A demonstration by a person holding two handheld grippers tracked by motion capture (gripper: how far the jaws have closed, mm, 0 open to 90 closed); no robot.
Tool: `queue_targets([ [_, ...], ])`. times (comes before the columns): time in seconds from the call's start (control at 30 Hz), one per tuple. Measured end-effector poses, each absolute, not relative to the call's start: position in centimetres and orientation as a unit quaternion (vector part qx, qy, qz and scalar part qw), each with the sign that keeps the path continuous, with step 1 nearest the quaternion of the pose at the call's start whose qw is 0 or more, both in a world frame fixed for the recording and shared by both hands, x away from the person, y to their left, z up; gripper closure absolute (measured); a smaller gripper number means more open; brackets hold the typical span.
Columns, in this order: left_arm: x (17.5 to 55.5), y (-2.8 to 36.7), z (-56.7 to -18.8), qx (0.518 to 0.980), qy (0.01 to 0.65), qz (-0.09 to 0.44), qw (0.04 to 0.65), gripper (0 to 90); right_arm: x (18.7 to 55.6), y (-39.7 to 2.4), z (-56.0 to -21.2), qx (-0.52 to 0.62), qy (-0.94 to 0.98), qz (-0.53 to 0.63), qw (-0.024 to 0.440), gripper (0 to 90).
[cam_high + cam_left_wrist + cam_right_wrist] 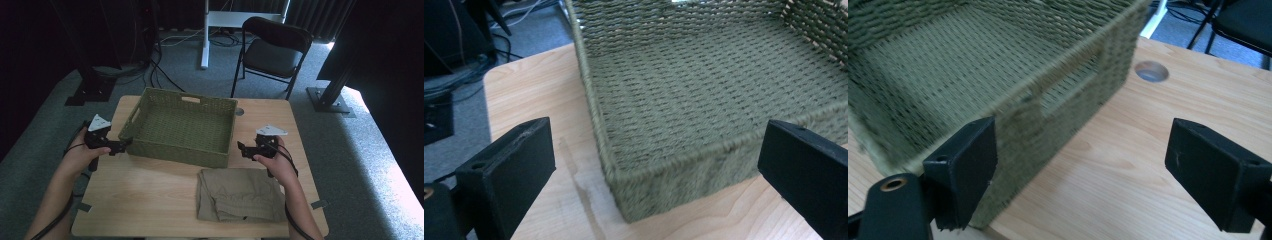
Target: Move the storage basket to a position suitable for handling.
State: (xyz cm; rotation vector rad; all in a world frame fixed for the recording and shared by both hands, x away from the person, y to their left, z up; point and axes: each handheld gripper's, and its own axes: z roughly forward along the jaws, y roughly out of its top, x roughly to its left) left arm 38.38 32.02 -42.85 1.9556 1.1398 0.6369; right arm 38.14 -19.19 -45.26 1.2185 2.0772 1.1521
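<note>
1. Table (150,200): light wood, carried the basket at the rear centre.
2. Basket (182,125): green woven, rectangular, empty, handle slots in its walls; likely positioned to take the cloth.
3. Folded khaki garment (240,195): lay just in front of the basket's right half, apart from it.
4. Left gripper (122,145): released, at the basket's left front corner.
5. Right gripper (245,149): released, just off the basket's right wall, holding nothing.

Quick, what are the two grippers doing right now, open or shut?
Left gripper: open, holding nothing, by the basket.
Right gripper: open, holding nothing.
</note>
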Motion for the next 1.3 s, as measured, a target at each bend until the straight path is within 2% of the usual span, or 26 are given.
queue_targets([
  [0.23,40.6,31.9,-43.3,0.763,0.461,0.241,0.383,2.9,38.9,-17.0,-44.8,0.432,0.761,0.425,0.231,13.5],
  [0.27,41.0,31.8,-43.5,0.763,0.461,0.245,0.380,6.7,39.0,-16.7,-44.8,0.430,0.762,0.425,0.232,13.7],
  [0.33,41.4,31.8,-43.6,0.763,0.464,0.249,0.375,8.1,39.2,-16.1,-44.8,0.427,0.763,0.425,0.233,14.9],
  [0.4,41.9,31.7,-43.7,0.758,0.472,0.246,0.378,15.6,39.3,-15.6,-44.9,0.425,0.763,0.428,0.233,19.4],
  [0.47,42.3,31.6,-44.0,0.758,0.472,0.253,0.372,16.0,39.5,-15.2,-45.1,0.421,0.766,0.426,0.234,22.6],
  [0.5,42.4,31.6,-44.1,0.760,0.472,0.253,0.367,21.9,39.6,-15.0,-45.2,0.422,0.767,0.421,0.237,25.9],
  [0.63,42.7,31.4,-44.8,0.769,0.473,0.246,0.352,30.8,39.8,-14.5,-45.8,0.422,0.774,0.413,0.229,30.7],
  [0.77,42.9,31.5,-45.2,0.759,0.492,0.255,0.341,49.1,39.7,-14.0,-46.2,0.415,0.784,0.401,0.229,35.9],
  [0.8,42.9,31.5,-45.3,0.762,0.492,0.258,0.332,56.8,39.7,-13.9,-46.3,0.414,0.786,0.399,0.228,37.5],
  [0.97,43.1,31.6,-46.0,0.747,0.529,0.253,0.312,73.4,39.6,-13.5,-46.5,0.415,0.785,0.399,0.228,42.8],
  [1.17,42.8,31.6,-46.3,0.733,0.550,0.250,0.314,81.8,39.5,-13.3,-46.4,0.439,0.775,0.398,0.221,48.5],
  [1.3,42.7,31.6,-46.4,0.727,0.556,0.248,0.317,81.7,39.5,-13.2,-46.3,0.449,0.770,0.396,0.220,50.6],
])
